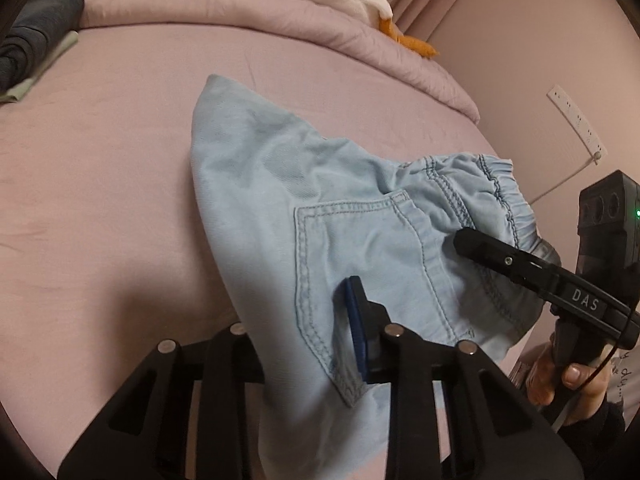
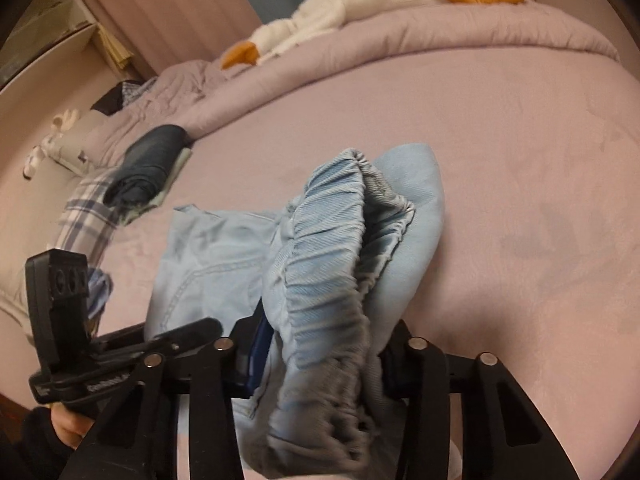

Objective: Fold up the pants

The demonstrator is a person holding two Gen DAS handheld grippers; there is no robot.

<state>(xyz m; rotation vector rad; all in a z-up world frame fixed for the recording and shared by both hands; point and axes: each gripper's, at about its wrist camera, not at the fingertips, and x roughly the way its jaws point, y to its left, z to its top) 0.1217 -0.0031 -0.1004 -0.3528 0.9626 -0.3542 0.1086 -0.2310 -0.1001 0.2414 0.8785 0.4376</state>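
Light blue pants [image 1: 280, 184] lie partly lifted on the pink bed sheet [image 1: 100, 160], back pocket [image 1: 360, 248] facing up. My left gripper [image 1: 304, 332] is shut on the cloth beside the pocket. Its blue pad presses on top and the other finger is hidden under the fabric. My right gripper [image 2: 328, 340] is shut on the bunched elastic waistband [image 2: 332, 248], which rises between its fingers. In the left wrist view, the right gripper [image 1: 472, 242] comes in from the right, held by a hand [image 1: 560, 376]. The left gripper [image 2: 200, 330] shows low left in the right wrist view.
A folded dark garment [image 2: 148, 168] on a pale cloth sits near a plaid garment [image 2: 84, 216] at the bed's left. A rolled pink duvet [image 1: 240, 12] carries a white plush goose [image 2: 340, 12]. A wall with a power strip [image 1: 576, 120] is close on the right.
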